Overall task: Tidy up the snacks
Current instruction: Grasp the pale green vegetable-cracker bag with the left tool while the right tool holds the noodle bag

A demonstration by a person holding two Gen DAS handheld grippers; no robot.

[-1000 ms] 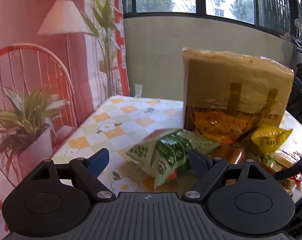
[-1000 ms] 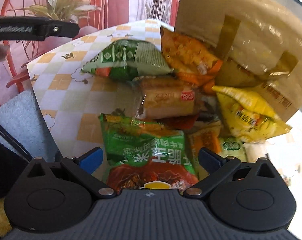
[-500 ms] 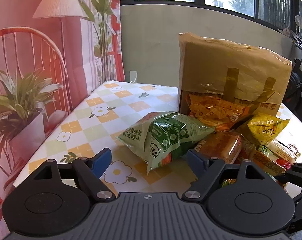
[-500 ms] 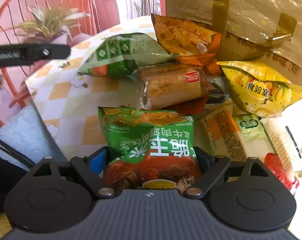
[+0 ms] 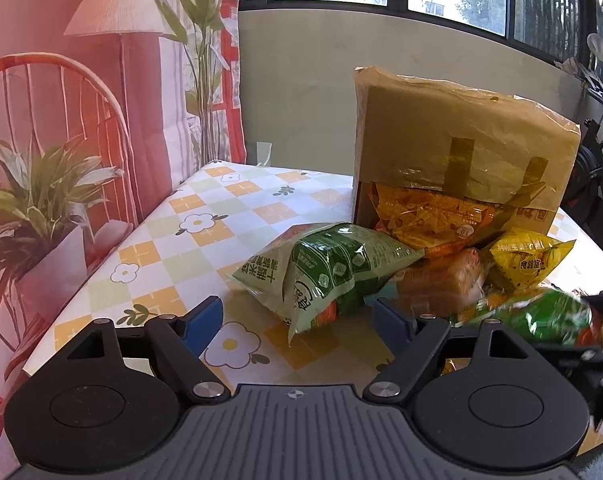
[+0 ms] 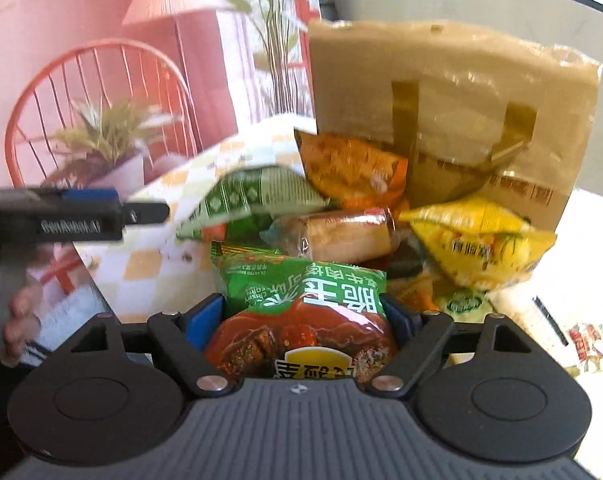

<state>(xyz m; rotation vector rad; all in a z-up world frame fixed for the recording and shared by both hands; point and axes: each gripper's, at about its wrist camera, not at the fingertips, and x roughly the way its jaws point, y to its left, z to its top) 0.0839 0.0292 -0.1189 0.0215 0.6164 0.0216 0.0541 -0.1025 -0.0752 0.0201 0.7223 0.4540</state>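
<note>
Checkered counter (image 5: 205, 204), snacks piled near a cardboard box (image 6: 453, 92). Right gripper (image 6: 301, 320), jaws just closed, clamps a green-red snack bag (image 6: 305, 312); left gripper (image 5: 297, 316) gapes empty. Puffy, slick packaging could slip free.

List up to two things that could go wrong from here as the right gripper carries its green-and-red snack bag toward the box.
1. The right gripper pinches the green-and-red bag only at its soft sides, so the bag could slip or crush.
2. The cardboard box has its opening partly blocked by the orange bag, so pushing in could jam or shove the pile.
</note>
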